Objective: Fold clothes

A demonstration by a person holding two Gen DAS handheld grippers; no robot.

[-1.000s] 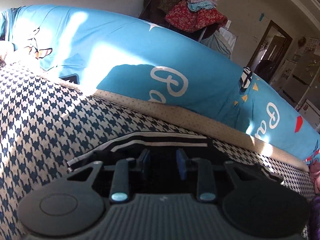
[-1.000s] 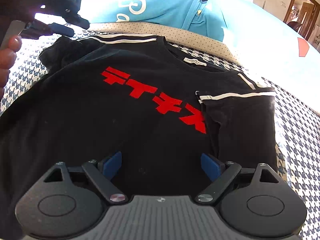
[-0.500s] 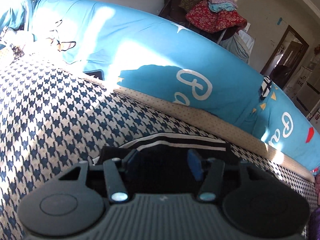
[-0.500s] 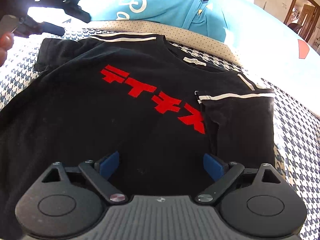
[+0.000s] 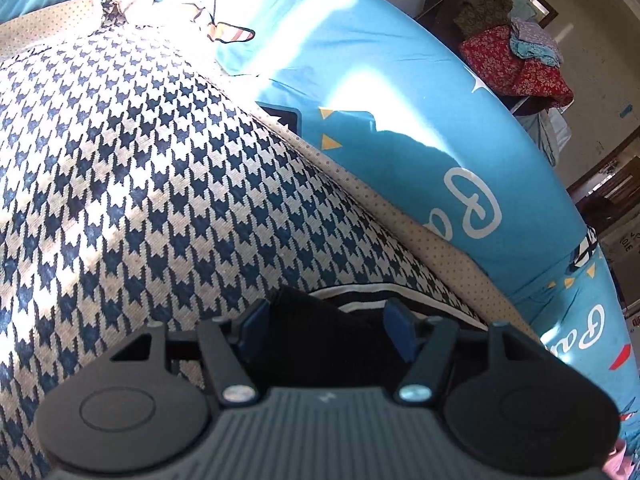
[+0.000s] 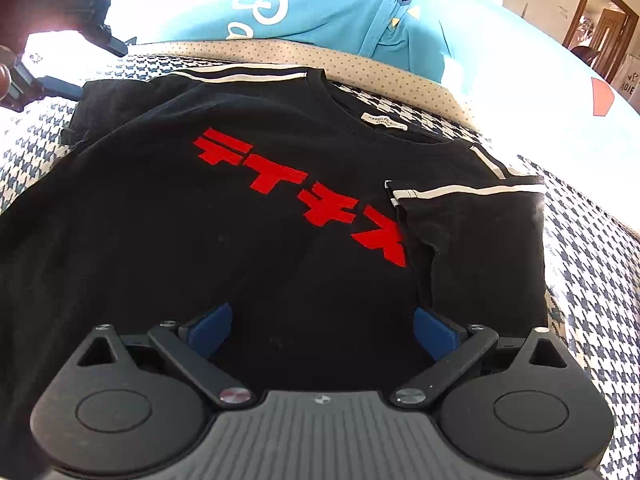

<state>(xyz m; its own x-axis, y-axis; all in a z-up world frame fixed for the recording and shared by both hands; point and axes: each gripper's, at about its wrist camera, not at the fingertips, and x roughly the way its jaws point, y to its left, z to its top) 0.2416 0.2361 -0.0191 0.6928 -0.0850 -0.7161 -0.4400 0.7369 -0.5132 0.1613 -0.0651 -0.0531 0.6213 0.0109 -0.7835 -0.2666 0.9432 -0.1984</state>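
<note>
Since a second ago the left gripper (image 5: 326, 330) has rolled and its jaws have just been opening; they stand apart around the black sleeve (image 5: 316, 320), apparently no longer pinching it. The right gripper (image 6: 322, 330), jaws also just widening, gapes over the black T-shirt (image 6: 240, 220), nothing clamped. On the houndstooth blanket (image 5: 120, 168), the sleeve at three o'clock (image 6: 476, 236) is folded in; the ten o'clock sleeve and body remain.
</note>
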